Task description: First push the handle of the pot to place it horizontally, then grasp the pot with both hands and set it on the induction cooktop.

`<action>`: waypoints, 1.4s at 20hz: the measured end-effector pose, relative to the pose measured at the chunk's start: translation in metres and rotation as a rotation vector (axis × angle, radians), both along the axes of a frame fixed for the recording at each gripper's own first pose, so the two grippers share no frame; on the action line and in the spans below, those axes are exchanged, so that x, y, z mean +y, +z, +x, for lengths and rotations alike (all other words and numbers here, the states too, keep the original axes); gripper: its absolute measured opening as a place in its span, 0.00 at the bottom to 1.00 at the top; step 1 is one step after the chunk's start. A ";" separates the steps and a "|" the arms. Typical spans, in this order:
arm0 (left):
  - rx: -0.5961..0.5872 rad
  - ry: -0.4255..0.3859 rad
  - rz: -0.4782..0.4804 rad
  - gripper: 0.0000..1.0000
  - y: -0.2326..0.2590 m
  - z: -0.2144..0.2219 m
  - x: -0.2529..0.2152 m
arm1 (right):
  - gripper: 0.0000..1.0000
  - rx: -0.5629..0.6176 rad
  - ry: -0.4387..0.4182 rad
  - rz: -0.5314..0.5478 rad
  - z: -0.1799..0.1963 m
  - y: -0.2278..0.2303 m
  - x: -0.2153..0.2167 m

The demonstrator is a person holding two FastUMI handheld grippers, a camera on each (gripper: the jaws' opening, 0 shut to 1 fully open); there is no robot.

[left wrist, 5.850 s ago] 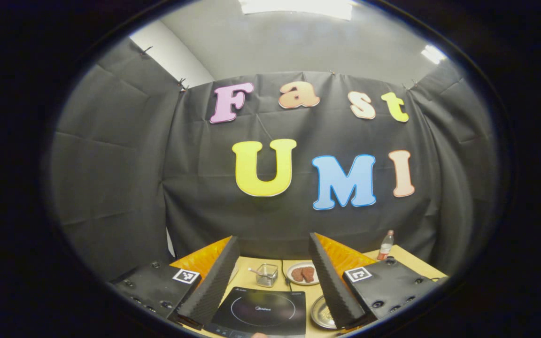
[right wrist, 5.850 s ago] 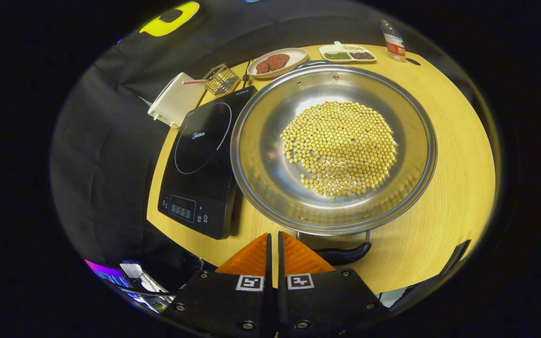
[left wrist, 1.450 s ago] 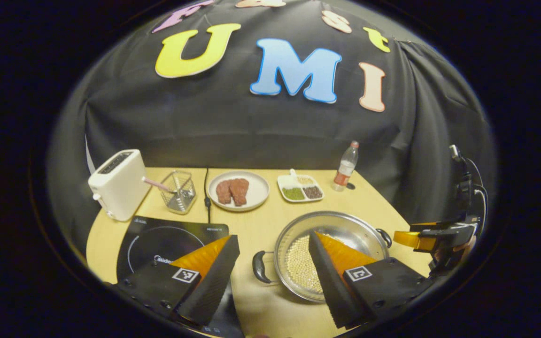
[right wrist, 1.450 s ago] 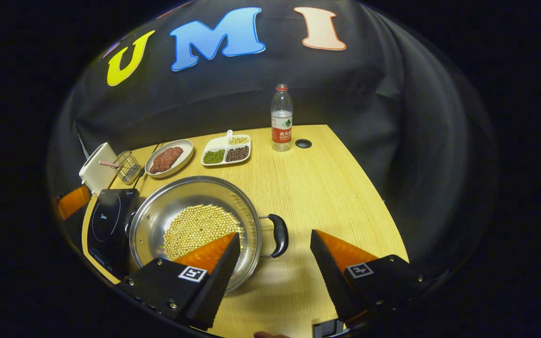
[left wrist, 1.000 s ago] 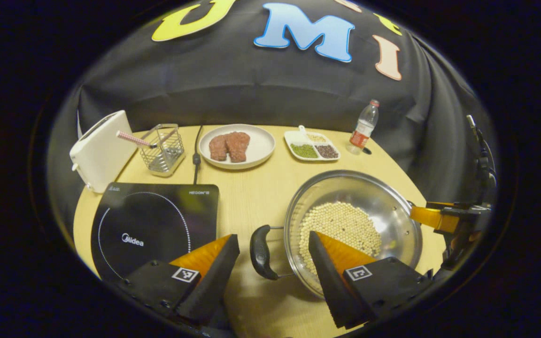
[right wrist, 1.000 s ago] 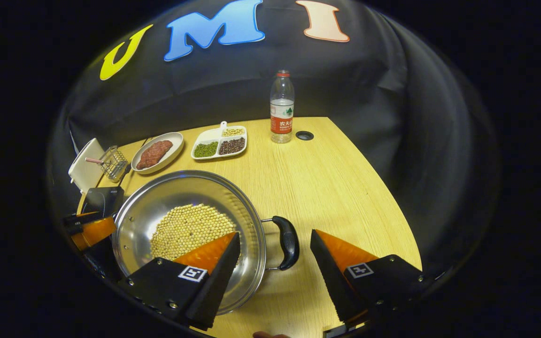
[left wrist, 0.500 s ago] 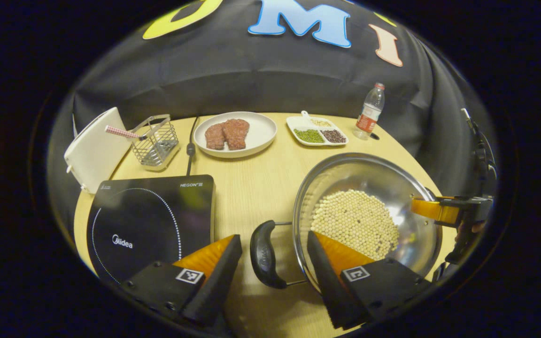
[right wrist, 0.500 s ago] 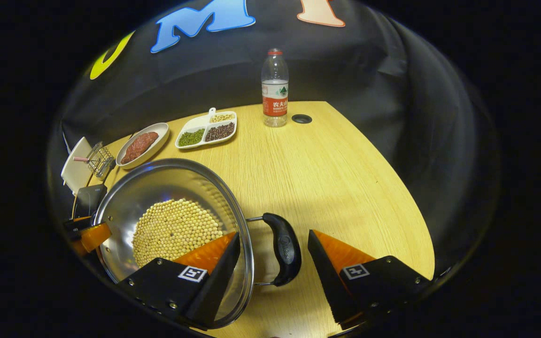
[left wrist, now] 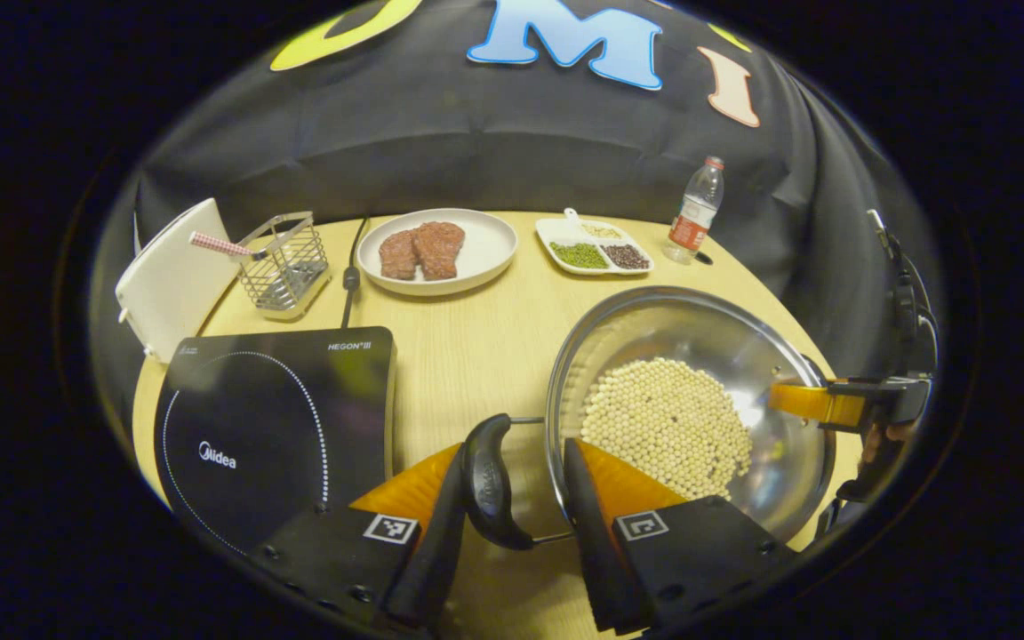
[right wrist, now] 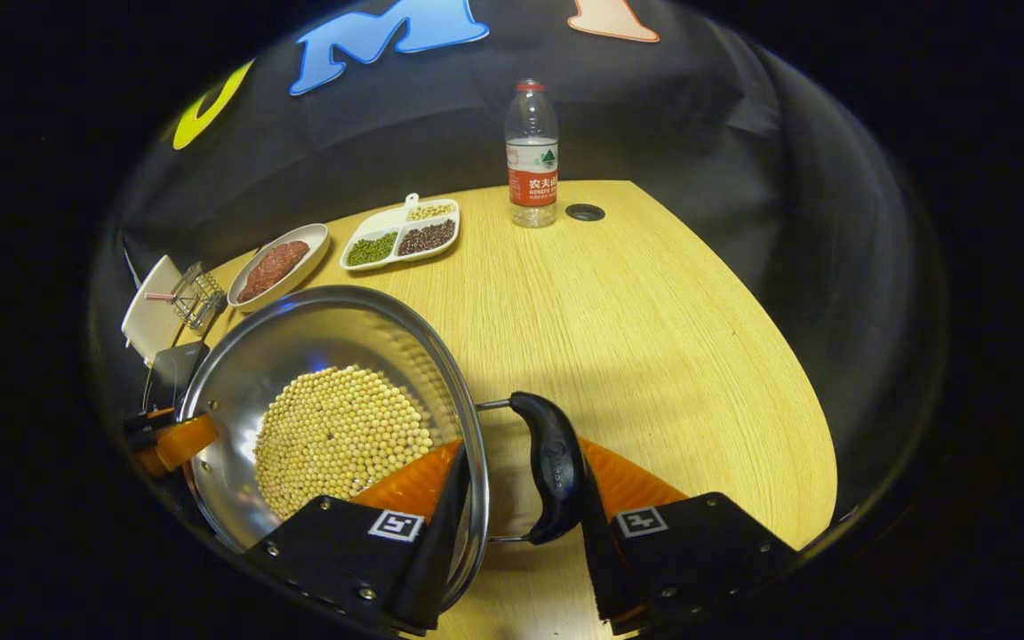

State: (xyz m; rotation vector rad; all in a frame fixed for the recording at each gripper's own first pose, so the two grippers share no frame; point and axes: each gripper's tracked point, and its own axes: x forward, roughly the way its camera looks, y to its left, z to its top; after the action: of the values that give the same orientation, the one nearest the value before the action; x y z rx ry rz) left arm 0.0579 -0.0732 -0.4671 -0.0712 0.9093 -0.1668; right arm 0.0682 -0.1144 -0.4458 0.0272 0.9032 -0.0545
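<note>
Grasp step: left gripper (left wrist: 512,498) and right gripper (right wrist: 521,498) half-closed around black side handles of steel bean-filled pot (left wrist: 699,356), neither pinching yet. Next: clamp, lift level toward black induction cooktop (left wrist: 272,418) at table's left edge.

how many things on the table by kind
cookware: 2, pot, induction cooktop
food dishes: 2, meat plate, divided bean dish
bottle: 1
toaster: 1
wire basket: 1
total: 7

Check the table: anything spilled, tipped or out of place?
Nothing stands out. The soybeans sit inside the pot, none on the table. The bottle stands upright, and the divided dish holds its beans.
</note>
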 end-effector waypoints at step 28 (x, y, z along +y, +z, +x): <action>-0.024 0.009 -0.054 0.55 0.024 -0.002 0.048 | 0.45 -0.070 0.100 -0.059 -0.045 0.064 0.050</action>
State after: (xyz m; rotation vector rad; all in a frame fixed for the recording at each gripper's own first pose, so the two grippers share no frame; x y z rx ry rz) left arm 0.0559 -0.0256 -0.4431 -0.1230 0.8804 -0.1839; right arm 0.0231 -0.0641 -0.3816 -0.0707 0.8318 0.0131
